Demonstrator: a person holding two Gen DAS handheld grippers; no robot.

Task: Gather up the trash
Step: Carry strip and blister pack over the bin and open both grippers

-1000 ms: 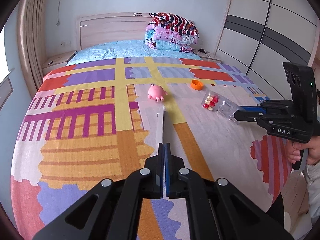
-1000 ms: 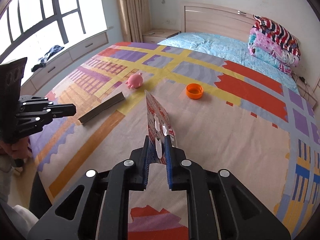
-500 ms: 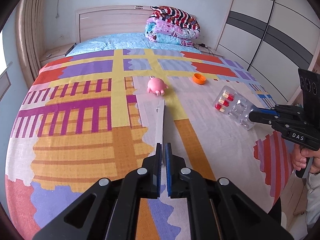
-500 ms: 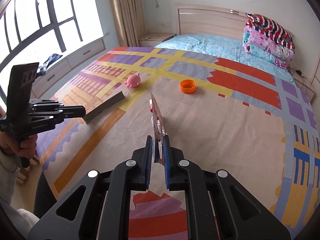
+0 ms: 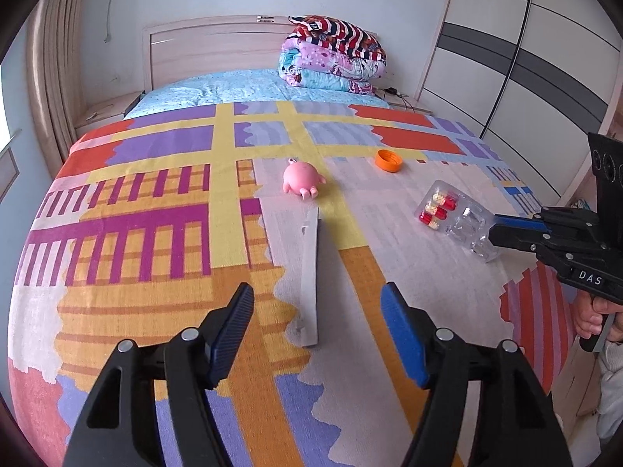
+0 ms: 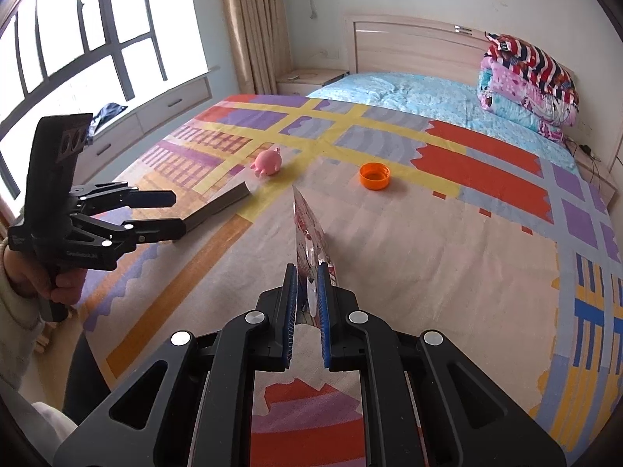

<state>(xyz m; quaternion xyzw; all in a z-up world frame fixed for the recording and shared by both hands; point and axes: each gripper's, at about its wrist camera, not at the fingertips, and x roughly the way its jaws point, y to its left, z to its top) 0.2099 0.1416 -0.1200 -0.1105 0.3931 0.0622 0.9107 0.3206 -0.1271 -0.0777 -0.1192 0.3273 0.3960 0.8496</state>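
The left gripper (image 5: 317, 334) hung over the bedspread (image 5: 136, 233) with its jaws opening, and the grey strip (image 5: 310, 272) lay flat on the cloth between and just ahead of them, touched by neither pad. The strip's long axis ran almost straight away from that gripper toward the pink toy (image 5: 300, 181), so the jaws straddled its near end crosswise (a fair line for closing again, should that be the aim). The left hand was plainly the nearer one to it. The right gripper (image 6: 307, 295) was clamped on the blister pack (image 6: 311, 233), held edge-up off the bed, a few red-and-yellow capsules still in their pockets. The orange cap (image 6: 374, 176) sat well apart, farther up the bed, nearer the right side. No bin or bag for the trash showed in either view. What the strip was made of could not be told, and the pack's gripped end was hidden between the pads.
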